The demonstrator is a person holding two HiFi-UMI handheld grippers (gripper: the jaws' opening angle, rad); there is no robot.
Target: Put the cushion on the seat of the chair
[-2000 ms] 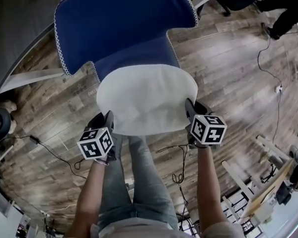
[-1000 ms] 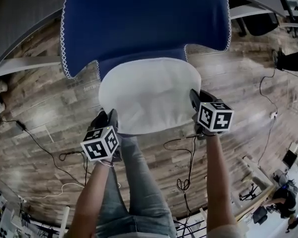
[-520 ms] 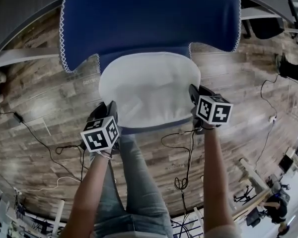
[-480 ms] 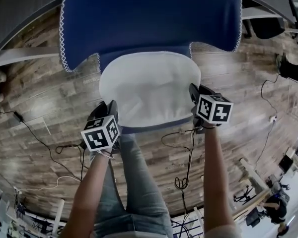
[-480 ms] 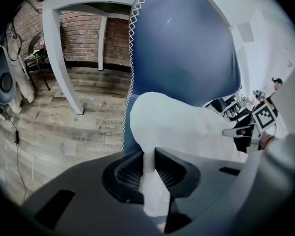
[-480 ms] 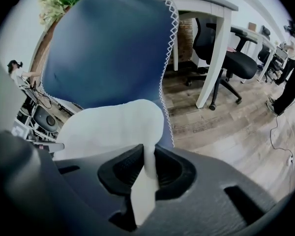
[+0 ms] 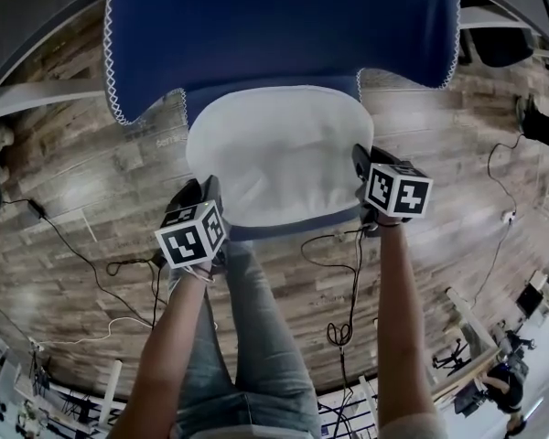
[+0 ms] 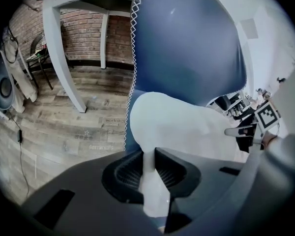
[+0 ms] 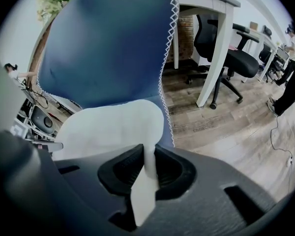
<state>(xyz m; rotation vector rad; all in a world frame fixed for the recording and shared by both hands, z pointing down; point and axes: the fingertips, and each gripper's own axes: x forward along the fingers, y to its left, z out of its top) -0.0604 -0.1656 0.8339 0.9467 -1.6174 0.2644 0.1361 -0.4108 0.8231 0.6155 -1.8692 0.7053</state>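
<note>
A white cushion (image 7: 276, 154) lies spread over the seat of a blue chair (image 7: 284, 26), whose tall backrest fills the top of the head view. A strip of blue seat shows along the cushion's near edge. My left gripper (image 7: 208, 210) is shut on the cushion's near-left edge, and my right gripper (image 7: 359, 170) is shut on its near-right edge. In the left gripper view the white cushion (image 8: 182, 124) runs between the jaws of my left gripper (image 8: 150, 168). In the right gripper view, a fold of the cushion (image 9: 108, 127) is pinched in my right gripper (image 9: 148, 168).
A wood-plank floor (image 7: 82, 181) surrounds the chair, with black cables (image 7: 339, 318) trailing near the person's legs. White table legs (image 8: 64, 68) stand left of the chair. A black office chair (image 9: 231, 58) stands to the right.
Both grippers have sunk with the cushion toward the seat, and the chair back has grown larger in view. A band of blue seat now shows below the cushion's near edge.
</note>
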